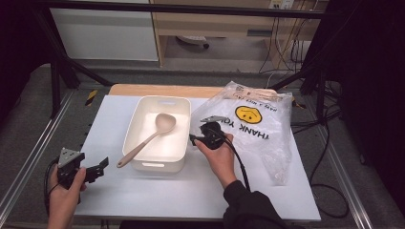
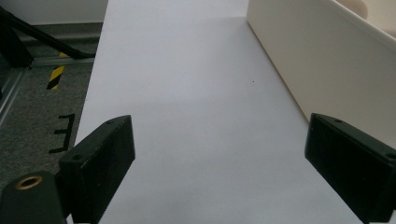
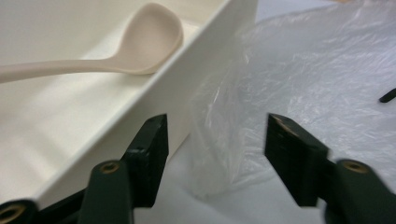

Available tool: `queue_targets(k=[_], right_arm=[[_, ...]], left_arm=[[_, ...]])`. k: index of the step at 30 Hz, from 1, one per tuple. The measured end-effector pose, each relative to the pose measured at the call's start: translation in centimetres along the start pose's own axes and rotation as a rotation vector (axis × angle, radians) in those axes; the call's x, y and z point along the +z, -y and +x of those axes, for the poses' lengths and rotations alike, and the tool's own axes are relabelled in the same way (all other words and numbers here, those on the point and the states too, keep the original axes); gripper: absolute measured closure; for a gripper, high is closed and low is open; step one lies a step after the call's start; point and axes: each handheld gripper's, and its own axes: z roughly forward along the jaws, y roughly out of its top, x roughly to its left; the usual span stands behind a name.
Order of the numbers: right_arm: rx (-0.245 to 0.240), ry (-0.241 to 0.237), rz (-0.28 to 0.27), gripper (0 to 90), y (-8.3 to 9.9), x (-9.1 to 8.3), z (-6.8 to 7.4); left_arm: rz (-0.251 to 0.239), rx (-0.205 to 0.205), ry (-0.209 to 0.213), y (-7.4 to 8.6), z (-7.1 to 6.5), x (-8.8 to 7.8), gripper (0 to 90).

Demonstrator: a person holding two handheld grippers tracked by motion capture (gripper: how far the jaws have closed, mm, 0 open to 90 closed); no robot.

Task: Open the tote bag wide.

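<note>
Two hand-held grippers [image 1: 98, 168] [image 1: 193, 140], one spoon [image 1: 148, 138], one bin [image 1: 138, 119], one bag [image 1: 267, 138].

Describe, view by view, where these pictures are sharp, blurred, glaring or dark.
High view: table evenly lit, surroundings dark, glare on the plastic bag. Left gripper view: crisp, soft shadow beside the tub. Right gripper view: spoon fairly sharp, right gripper slightly soft at its near edges.

Spoon [image 1: 150, 136] in tub [image 1: 135, 124], bag [image 1: 258, 129] right

Cream tub [image 1: 157, 164], beige spoon [image 1: 149, 138], clear yellow-smiley bag [image 1: 267, 138]
</note>
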Motion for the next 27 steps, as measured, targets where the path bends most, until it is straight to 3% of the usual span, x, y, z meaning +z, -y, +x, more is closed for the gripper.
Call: queue_targets(k=[3, 6, 8, 11, 13, 17, 20, 27], right_arm=[[-0.073, 0.004, 0.000, 25.3, 0.2, -3.1, 0.5], [-0.103, 0.004, -0.022, 20.2, 0.5, -4.8, 0.4], [-0.095, -0.015, -0.038, 16.1, 1.2, -6.5, -0.6], [-0.112, -0.009, -0.049, 13.5, 1.7, -7.5, -2.0], [-0.108, -0.007, -0.050, 12.4, 1.8, -7.7, -2.5], [-0.091, -0.024, -0.070, 10.2, 1.5, -9.0, -5.0], [-0.090, -0.021, -0.088, 9.8, 1.2, -9.7, -5.8], [-0.085, 0.025, -0.153, 8.2, 1.0, -11.8, -8.5]], left_arm=[[0.007, 0.027, -0.013, 0.1, -0.2, -0.1, 7.9], [0.000, 0.008, -0.013, 0.2, -0.1, -0.2, 7.8], [0.002, -0.001, -0.014, 0.3, 0.0, -0.2, 8.0], [0.003, -0.013, -0.015, 0.3, 0.1, -0.2, 8.0], [0.003, -0.013, -0.016, 0.3, 0.1, -0.2, 8.0], [0.008, -0.011, -0.014, 0.3, 0.0, -0.3, 7.9], [0.002, -0.009, -0.006, 0.3, 0.0, -0.3, 7.9], [0.006, -0.008, 0.002, 0.3, -0.1, -0.2, 7.6]])
